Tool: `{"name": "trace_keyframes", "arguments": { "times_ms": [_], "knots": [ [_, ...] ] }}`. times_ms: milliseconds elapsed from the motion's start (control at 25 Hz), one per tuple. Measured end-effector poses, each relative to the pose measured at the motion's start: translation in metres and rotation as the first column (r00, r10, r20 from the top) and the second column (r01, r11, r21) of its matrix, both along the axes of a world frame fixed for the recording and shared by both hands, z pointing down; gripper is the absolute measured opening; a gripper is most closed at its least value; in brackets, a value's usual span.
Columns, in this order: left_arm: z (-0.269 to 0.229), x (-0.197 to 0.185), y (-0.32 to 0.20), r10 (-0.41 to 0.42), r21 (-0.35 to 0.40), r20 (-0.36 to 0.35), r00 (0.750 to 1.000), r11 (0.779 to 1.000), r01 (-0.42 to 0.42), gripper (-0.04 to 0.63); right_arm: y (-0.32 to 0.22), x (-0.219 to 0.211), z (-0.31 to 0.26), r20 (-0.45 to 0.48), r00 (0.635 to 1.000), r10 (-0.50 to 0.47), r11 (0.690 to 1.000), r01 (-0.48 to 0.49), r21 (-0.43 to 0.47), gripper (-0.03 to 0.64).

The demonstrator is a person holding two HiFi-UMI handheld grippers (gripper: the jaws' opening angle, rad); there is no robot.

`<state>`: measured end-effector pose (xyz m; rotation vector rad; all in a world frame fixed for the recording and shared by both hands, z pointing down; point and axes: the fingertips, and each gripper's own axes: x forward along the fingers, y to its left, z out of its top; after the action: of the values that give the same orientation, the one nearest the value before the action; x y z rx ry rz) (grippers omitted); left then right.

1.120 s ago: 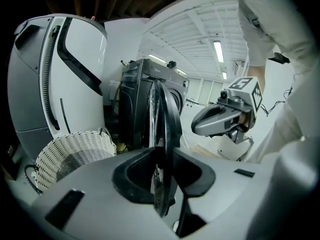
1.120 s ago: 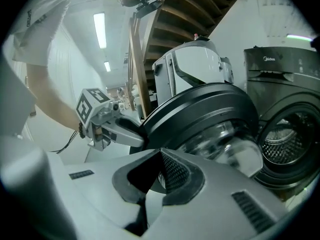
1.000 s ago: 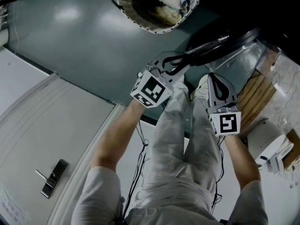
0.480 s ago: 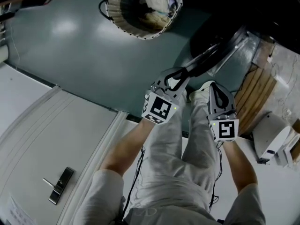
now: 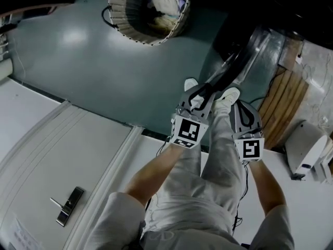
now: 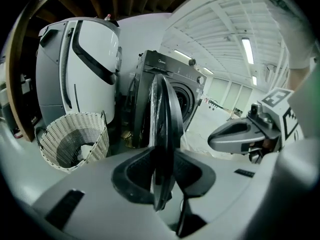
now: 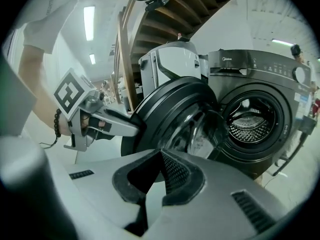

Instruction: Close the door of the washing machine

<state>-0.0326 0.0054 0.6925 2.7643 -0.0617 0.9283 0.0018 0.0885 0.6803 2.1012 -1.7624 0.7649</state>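
The dark front-loading washing machine (image 7: 260, 109) stands with its drum mouth uncovered. Its round glass door (image 7: 175, 116) hangs swung out, edge-on in the left gripper view (image 6: 162, 129). My left gripper (image 6: 162, 171) is shut on the door's rim, one pad on each face; in the head view it (image 5: 204, 90) holds the dark door edge (image 5: 234, 61). My right gripper (image 7: 160, 156) is shut and holds nothing, hanging beside the left one on the door's inner side. It also shows in the head view (image 5: 238, 107).
A white wicker basket (image 5: 148, 9) with laundry stands on the grey floor left of the machine. A tall white appliance (image 6: 75, 69) is behind it. Wooden slats (image 5: 278, 103) and a white box (image 5: 307, 150) lie to the right. A white panel with a handle (image 5: 67, 207) lies at lower left.
Both grippers have drifted right and lower in the head view, the left one taking the door's edge with it. The door stands more edge-on. The basket slid left in frame.
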Motion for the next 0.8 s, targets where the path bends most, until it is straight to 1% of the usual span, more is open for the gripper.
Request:
{"name": "trace_keyframes", "arguments": {
  "times_ms": [240,360,600,800],
  "knots": [
    [0.001,0.010,0.029,-0.044,-0.003,0.037,0.998,0.999,0.044,0.095,0.035,0.004,0.008,-0.028,1.000,-0.001,0.999,0.000,-0.035,0.011],
    [0.002,0.017,0.041,-0.070,-0.005,0.050,0.996,0.998,0.070,0.097,0.049,0.008,0.013,-0.057,0.998,-0.030,0.999,0.027,-0.044,0.011],
    [0.002,0.029,0.062,-0.109,-0.007,0.076,0.991,0.994,0.110,0.099,0.078,0.012,0.020,-0.044,0.999,0.020,0.999,-0.022,-0.046,0.011],
    [0.003,0.039,0.083,-0.114,-0.026,0.115,0.987,0.993,0.117,0.107,0.101,0.010,0.026,-0.066,0.998,0.012,0.997,-0.017,-0.070,0.011]
  ]
}}
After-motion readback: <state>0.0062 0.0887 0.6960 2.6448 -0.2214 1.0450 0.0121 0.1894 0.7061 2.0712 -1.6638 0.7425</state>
